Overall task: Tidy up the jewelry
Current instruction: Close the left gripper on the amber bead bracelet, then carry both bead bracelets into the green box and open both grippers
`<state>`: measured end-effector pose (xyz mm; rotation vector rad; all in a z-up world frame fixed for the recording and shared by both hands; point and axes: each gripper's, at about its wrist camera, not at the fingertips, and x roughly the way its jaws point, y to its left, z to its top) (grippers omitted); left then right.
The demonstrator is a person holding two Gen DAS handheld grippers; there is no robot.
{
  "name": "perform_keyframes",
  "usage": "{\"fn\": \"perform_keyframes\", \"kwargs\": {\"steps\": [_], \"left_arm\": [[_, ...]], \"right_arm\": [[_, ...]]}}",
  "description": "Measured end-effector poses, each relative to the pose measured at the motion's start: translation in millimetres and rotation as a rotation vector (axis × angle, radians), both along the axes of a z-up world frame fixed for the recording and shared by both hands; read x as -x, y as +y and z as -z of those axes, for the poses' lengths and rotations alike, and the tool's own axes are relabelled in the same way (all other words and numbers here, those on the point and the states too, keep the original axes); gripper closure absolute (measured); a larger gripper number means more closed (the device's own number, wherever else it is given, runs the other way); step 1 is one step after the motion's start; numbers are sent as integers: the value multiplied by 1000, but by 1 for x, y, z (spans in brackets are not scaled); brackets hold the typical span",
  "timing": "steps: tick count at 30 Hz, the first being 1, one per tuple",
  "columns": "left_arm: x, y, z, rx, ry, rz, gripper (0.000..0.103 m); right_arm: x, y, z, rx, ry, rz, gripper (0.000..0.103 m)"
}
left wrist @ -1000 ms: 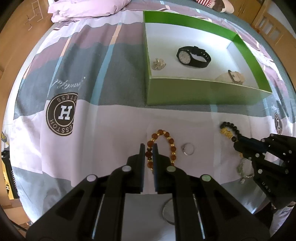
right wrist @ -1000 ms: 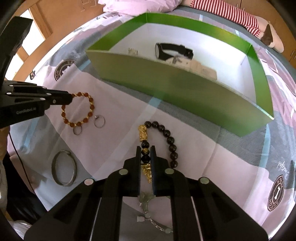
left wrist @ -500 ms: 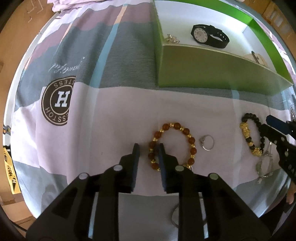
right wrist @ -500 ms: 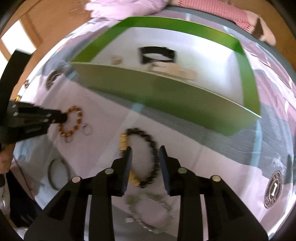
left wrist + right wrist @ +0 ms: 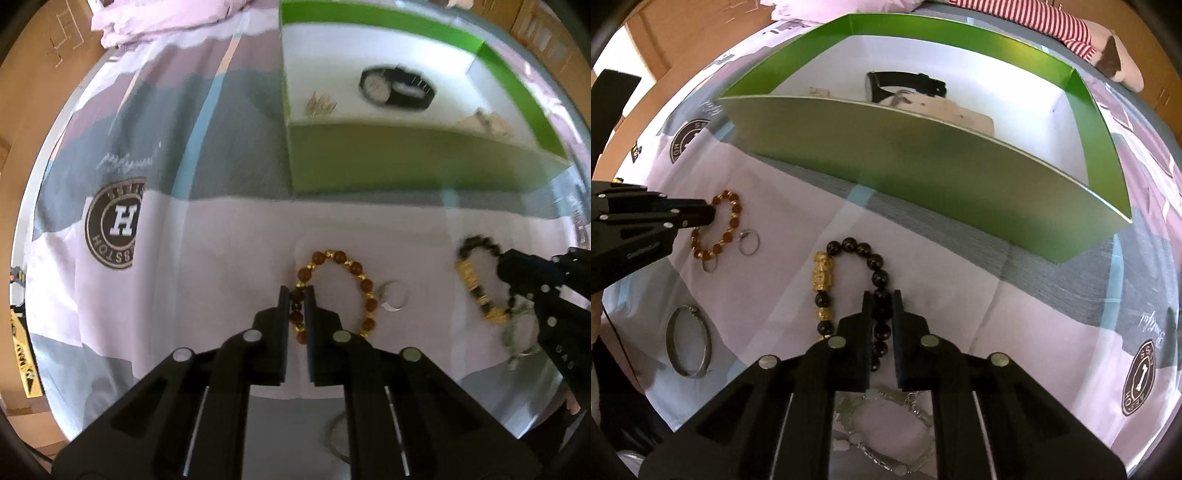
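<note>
Left gripper (image 5: 296,295): jaws have just closed onto the near-left side of the amber bead bracelet (image 5: 338,293), a few beads pinched between the tips; the loop lies flat on the bedsheet (image 5: 221,236).
Right gripper (image 5: 882,300): jaws have just closed on the right-hand run of the black bead bracelet (image 5: 857,284), gripping the dark beads; its gold charm (image 5: 823,271) lies free to the left of the tips.
Green box (image 5: 923,155): sits farther up the bed, open-topped; a black watch (image 5: 397,88), a small pale ornament (image 5: 320,103) and a beige piece (image 5: 955,112) already lie on its white floor.
Left on the sheet: a small ring (image 5: 394,301) just right of the amber bracelet, a silver bangle (image 5: 689,341) at near left, a silver chain bracelet (image 5: 886,439) near, under the right gripper.
Step in hand: by my reading, the pickup of two bracelets at once, one per gripper, both grips just made and neither lifted.
Next move calls for: probably a straight lift high enough to clear the box's near wall, then a carry away over it and a release onto bare white floor, clear of the watch.
Watch for: beads slipping round in the pinch, and the hanging loop catching on the wall's edge.
</note>
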<state>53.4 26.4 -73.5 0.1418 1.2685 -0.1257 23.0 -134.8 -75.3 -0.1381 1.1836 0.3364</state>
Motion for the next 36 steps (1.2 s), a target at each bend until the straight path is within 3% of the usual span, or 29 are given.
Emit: {"fn": "perform_keyframes", "kwargs": {"steps": [6,10,18,25,36], "left_arm": [[10,-7,-36,76,-115,16,96],[13,-10,-44,100,-133,15,96],[17,-13,-72,123,-221,44,96],[18,-30,-91,129,-241,78,96],[-35,-43,-134,176,-301,74,96]], "right_arm": [[8,-9,-34,-88,-84,4,94],[8,-16,-55,-172,-141,0,94],[5,-33,-82,-228,-211,30,94],[1,-60,-119,-257,-315,95,94],[-24,-91,-138,-344,-389,216,94]]}}
